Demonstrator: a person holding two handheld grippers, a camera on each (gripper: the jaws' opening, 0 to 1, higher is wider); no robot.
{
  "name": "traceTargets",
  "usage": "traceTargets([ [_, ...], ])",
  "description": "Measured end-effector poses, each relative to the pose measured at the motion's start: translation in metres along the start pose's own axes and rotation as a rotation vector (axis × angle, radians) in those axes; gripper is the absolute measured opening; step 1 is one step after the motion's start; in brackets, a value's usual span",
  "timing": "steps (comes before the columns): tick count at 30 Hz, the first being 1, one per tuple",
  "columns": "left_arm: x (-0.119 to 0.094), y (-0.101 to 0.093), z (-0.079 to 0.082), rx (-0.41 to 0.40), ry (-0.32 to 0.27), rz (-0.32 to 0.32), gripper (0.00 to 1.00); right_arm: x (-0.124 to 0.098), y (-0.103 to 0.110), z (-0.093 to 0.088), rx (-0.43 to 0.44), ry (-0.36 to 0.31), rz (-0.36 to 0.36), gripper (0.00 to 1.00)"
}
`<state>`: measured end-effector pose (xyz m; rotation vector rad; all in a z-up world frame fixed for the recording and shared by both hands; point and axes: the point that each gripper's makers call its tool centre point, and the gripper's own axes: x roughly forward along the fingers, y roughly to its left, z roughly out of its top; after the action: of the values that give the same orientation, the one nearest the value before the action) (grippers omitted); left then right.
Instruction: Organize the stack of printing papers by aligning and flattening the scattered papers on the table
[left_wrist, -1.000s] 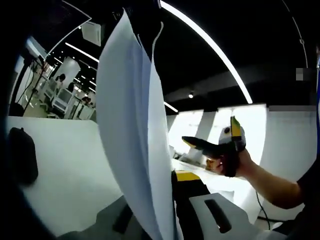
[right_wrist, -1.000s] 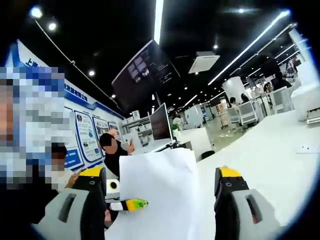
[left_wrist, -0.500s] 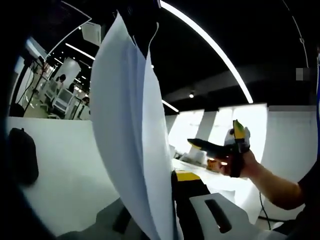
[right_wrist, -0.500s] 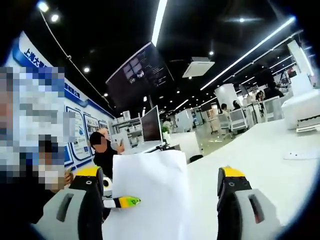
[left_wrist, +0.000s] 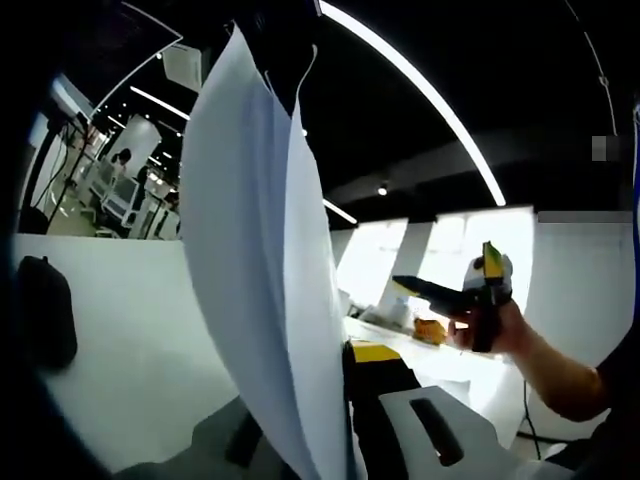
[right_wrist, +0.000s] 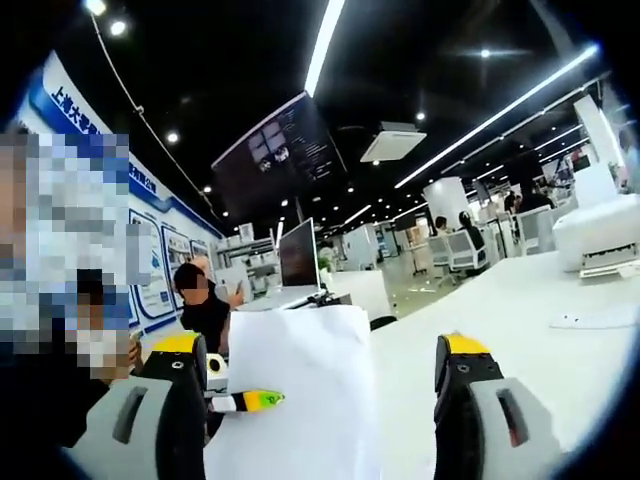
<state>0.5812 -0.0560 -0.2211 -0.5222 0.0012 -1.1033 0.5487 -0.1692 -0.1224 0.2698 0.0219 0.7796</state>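
- Left claw (left_wrist: 335, 400): jaws closed on the upright sheets of paper (left_wrist: 265, 270), raised above the worktop (left_wrist: 130, 330).
- Right claw (right_wrist: 325, 400): jaws spread wide, nothing gripped between them.
- In the left gripper view the right claw is held aloft in a hand (left_wrist: 495, 325), forearm bare, jaws parted.

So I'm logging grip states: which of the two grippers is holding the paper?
The left gripper: the upright paper stack rises from between its jaws. The right gripper stands open, holding nothing.
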Motion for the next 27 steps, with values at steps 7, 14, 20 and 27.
traceTargets([
  [7,0.0,0.0,0.0,0.0,0.001,0.0,0.07,-0.01,-0.015,-0.006,-0.069,0.039,-0.066,0.9],
  [14,0.0,-0.001,-0.001,0.002,0.002,-0.003,0.07,-0.022,-0.013,-0.011,-0.091,0.041,-0.093,0.9],
  [20,0.0,-0.001,-0.001,0.004,0.002,-0.002,0.07,-0.034,-0.017,-0.019,-0.088,0.051,-0.112,0.9],
  [27,0.0,-0.001,-0.001,0.007,0.002,0.001,0.07,-0.05,-0.015,-0.024,-0.092,0.042,-0.144,0.9],
])
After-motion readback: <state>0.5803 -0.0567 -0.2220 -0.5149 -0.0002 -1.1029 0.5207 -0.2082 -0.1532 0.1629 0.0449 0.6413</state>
